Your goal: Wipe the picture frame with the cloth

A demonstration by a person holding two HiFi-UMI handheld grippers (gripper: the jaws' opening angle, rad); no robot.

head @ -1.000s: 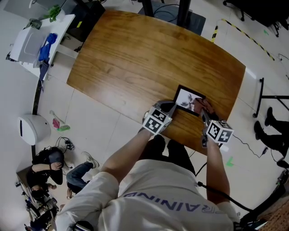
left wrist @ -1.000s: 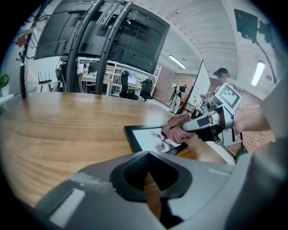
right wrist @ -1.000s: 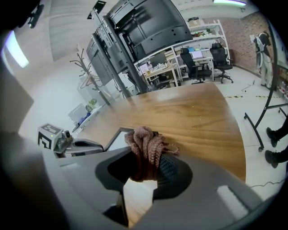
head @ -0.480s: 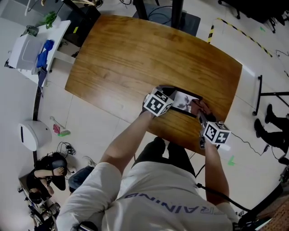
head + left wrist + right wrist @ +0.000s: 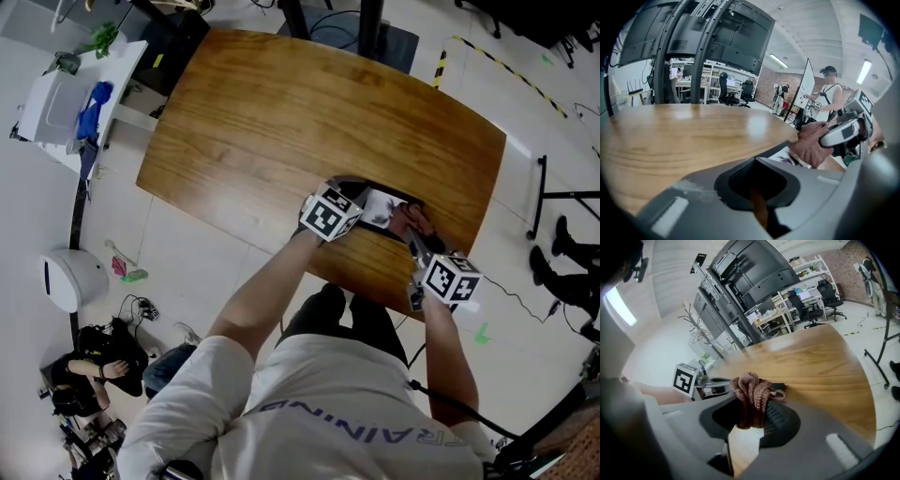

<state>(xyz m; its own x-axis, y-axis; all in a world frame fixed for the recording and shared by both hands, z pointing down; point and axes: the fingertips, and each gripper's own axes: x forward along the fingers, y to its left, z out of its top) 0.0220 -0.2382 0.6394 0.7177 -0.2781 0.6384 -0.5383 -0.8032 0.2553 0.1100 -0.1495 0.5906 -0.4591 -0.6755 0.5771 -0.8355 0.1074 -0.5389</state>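
The black picture frame lies flat near the front edge of the wooden table. My left gripper sits at the frame's left end, jaws closed on its edge; in the left gripper view the frame's dark border runs into the left gripper. My right gripper is shut on a bunched reddish-brown cloth that rests on the frame's right part. The right gripper view shows the cloth between the right gripper jaws, over the pale glass.
A white cart with a blue item stands off the table's far left. A white round unit and seated people are on the floor at left. A black stand is at right. A person stands beyond the table.
My left gripper moved up from the table's front edge onto the frame's left end, then stayed. The right gripper with the cloth shifted slightly on the frame.
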